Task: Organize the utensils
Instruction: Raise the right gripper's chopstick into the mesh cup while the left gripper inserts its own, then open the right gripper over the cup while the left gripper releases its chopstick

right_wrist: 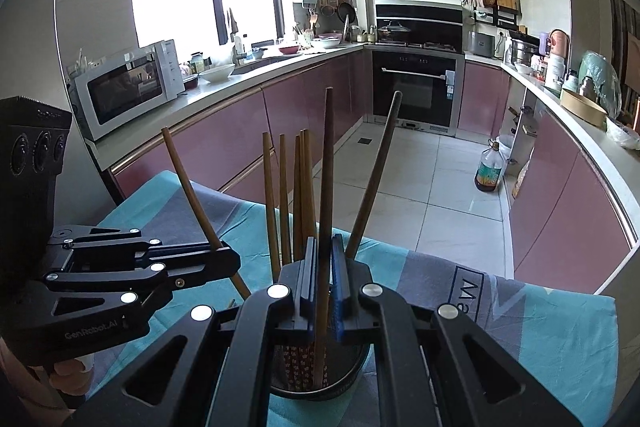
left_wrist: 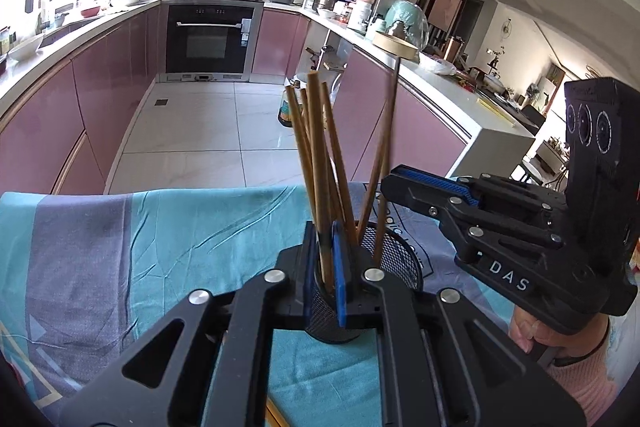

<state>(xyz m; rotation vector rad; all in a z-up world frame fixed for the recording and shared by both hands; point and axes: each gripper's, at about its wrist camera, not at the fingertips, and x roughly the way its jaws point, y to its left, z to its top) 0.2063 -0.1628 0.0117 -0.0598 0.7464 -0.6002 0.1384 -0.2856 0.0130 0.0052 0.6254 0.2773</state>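
A black mesh holder (left_wrist: 400, 259) (right_wrist: 352, 375) stands on a teal and grey cloth (left_wrist: 160, 247) with several brown chopsticks (right_wrist: 284, 195) upright in it. My left gripper (left_wrist: 324, 231) is shut on a light brown chopstick (left_wrist: 316, 147) just above the holder's near rim. In the right wrist view the left gripper (right_wrist: 232, 259) comes in from the left, its chopstick (right_wrist: 188, 187) leaning left. My right gripper (right_wrist: 325, 243) is shut on a dark chopstick (right_wrist: 327, 167) whose lower end reaches down into the holder. The left wrist view shows the right gripper (left_wrist: 388, 183) over the holder's right side.
The cloth-covered table ends at a tiled floor with pink cabinets on both sides. An oil bottle (right_wrist: 488, 171) stands on the floor at the right. A microwave (right_wrist: 128, 87) sits on the left counter. A hand in a pink sleeve (left_wrist: 560, 339) holds the right gripper.
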